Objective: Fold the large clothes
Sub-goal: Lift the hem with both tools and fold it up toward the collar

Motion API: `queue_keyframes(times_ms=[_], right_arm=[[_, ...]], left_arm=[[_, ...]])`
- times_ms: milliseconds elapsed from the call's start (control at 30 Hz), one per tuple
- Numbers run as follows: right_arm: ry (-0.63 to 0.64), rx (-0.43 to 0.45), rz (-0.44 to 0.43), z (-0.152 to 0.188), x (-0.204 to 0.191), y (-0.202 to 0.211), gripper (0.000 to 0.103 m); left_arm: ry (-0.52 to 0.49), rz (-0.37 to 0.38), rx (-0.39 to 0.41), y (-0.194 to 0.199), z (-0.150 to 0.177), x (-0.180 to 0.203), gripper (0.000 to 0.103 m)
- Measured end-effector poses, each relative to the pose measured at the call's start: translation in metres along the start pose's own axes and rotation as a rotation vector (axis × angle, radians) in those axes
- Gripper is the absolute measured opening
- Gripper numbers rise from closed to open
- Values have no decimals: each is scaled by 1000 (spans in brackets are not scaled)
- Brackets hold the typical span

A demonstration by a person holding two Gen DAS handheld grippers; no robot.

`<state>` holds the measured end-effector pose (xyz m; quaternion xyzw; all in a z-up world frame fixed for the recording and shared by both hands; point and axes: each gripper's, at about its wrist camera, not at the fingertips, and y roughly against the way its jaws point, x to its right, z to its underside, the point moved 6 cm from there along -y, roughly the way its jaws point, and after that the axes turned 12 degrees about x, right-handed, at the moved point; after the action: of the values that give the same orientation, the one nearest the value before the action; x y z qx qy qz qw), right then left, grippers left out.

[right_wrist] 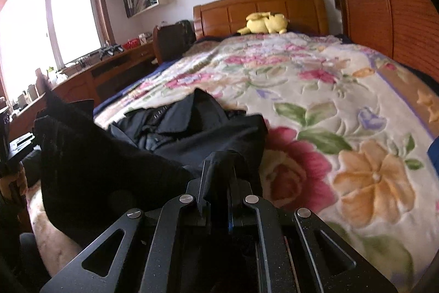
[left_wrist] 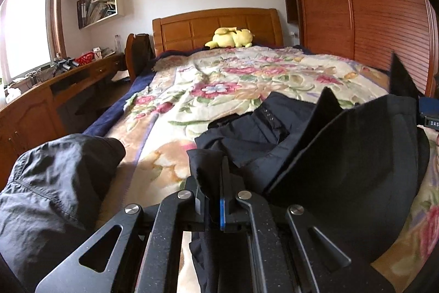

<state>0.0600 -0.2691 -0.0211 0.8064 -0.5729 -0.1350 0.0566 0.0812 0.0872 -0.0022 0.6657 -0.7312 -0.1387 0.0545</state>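
1. Floral blanket (right_wrist: 329, 89) is covering the bed ahead of both tongs.
2. Left gripper (left_wrist: 212, 183) is pinching the black garment (left_wrist: 343, 150).
3. Right gripper (right_wrist: 219, 177) is clamping its other edge; cloth is bunching between them.

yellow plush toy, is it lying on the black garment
No, the yellow plush toy lies by the headboard, far beyond the black garment.

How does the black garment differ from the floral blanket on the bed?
The black garment is plain and dark; the floral blanket is cream with pink and orange flowers. The garment is crumpled and partly lifted; the blanket lies spread flat. The garment is smaller, covering only part of the blanket. Both are fabric.
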Motion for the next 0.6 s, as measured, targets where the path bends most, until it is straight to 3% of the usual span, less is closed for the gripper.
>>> queue_keyframes(times_ms=[200, 433, 600], right_arm=[[5, 25, -7, -17, -5, -15, 7], [46, 109, 3, -86, -16, -35, 7], [108, 105, 78, -128, -8, -74, 7]], left_arm=[[12, 17, 6, -9, -9, -4, 5], [24, 10, 17, -46, -36, -15, 5], [20, -22, 49, -87, -73, -26, 5]])
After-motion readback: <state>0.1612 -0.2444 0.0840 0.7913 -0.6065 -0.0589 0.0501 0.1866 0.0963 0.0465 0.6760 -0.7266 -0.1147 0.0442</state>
